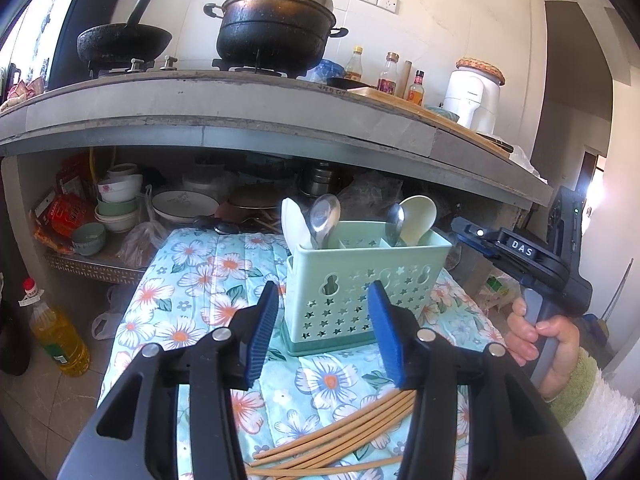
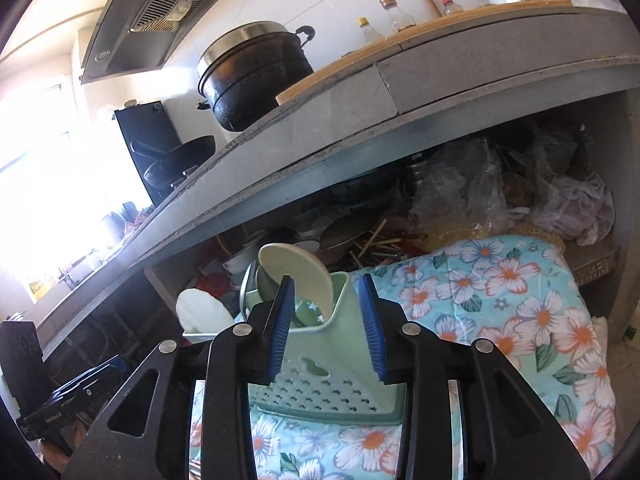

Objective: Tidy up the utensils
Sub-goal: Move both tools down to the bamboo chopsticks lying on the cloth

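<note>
We see the mint-green utensil caddy standing upright on the floral cloth, straight ahead of our left gripper, whose jaws stand wide apart and hold nothing. The caddy's left compartment holds a white spoon and a metal spoon; the right one holds another metal spoon and a cream spoon. A bundle of wooden chopsticks lies on the cloth below the left jaws, running under the right-hand finger. Our right gripper hangs just above the caddy's end, its jaws also wide and empty, with the cream spoon just beyond them. Our right hand grips its handle to the right of the left jaws. Behind the caddy, a counter carries a black pot and a wok.
</note>
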{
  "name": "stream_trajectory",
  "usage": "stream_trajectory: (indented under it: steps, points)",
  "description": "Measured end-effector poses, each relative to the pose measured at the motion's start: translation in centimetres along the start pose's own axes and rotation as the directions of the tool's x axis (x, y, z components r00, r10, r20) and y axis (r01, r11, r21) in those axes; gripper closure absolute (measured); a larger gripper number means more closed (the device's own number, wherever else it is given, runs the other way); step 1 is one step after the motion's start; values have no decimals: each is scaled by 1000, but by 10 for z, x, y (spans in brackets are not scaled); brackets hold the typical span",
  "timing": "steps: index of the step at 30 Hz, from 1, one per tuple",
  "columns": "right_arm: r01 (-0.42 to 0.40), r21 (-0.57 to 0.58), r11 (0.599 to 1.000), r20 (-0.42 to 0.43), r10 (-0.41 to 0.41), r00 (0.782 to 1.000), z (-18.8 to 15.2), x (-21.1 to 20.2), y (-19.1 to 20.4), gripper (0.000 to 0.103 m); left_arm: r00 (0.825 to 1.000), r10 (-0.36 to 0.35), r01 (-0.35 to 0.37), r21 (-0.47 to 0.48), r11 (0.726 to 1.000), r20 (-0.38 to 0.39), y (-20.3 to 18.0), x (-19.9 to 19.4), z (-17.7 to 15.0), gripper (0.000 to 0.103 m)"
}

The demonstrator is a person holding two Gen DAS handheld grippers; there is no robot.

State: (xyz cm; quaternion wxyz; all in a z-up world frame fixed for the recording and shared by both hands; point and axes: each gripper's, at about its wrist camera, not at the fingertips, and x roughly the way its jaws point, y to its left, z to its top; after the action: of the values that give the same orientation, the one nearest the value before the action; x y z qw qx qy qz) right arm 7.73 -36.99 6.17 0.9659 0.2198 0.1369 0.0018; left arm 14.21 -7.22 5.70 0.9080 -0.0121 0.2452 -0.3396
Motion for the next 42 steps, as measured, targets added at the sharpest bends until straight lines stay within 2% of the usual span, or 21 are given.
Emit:
stream_trajectory:
  steps: [9, 14, 17, 20, 23, 28, 30, 34, 37, 42]
  points:
    - [16, -27, 1000, -25, -16, 1000, -9, -37, 7, 69, 1000, -8, 8, 14, 1000, 1, -7, -10, -3, 54]
    - [72, -57, 996, -125, -79, 989, -27, -56, 15, 63, 1000, -8, 9, 35, 999, -27, -13, -14, -9, 48]
    - [136, -92, 986, -201, -152, 968, -45, -64, 21, 51, 997, 19, -15, 52, 999, -78, -17, -13, -17, 46]
    - [198, -90, 976, -264, -215, 940, -64, -73, 20, 46, 991, 32, -25, 56, 998, -126, -17, -13, -29, 42]
    - [257, -66, 964, -336, -264, 904, -84, -79, 13, 42, 982, 49, -38, 64, 997, -181, -18, -10, -44, 38]
    - [323, -25, 946, -440, -300, 847, -123, -85, 0, 39, 959, 85, -57, 108, 993, -272, -27, 0, -74, 34]
    - [333, -16, 943, -462, -303, 834, -133, -87, -3, 39, 952, 104, -68, 131, 989, -288, -31, 3, -84, 34]
    - [345, -1, 939, -468, -305, 829, -146, -95, -6, 39, 944, 156, -100, 195, 976, -292, -42, 11, -100, 34]
    - [351, 24, 936, -479, -298, 826, -151, -98, -13, 39, 944, 140, -57, 272, 961, -298, -56, 15, -107, 34]
    - [329, 40, 943, -493, -268, 828, -152, -96, -17, 39, 935, 61, 87, 391, 916, -349, -92, 21, -115, 48]
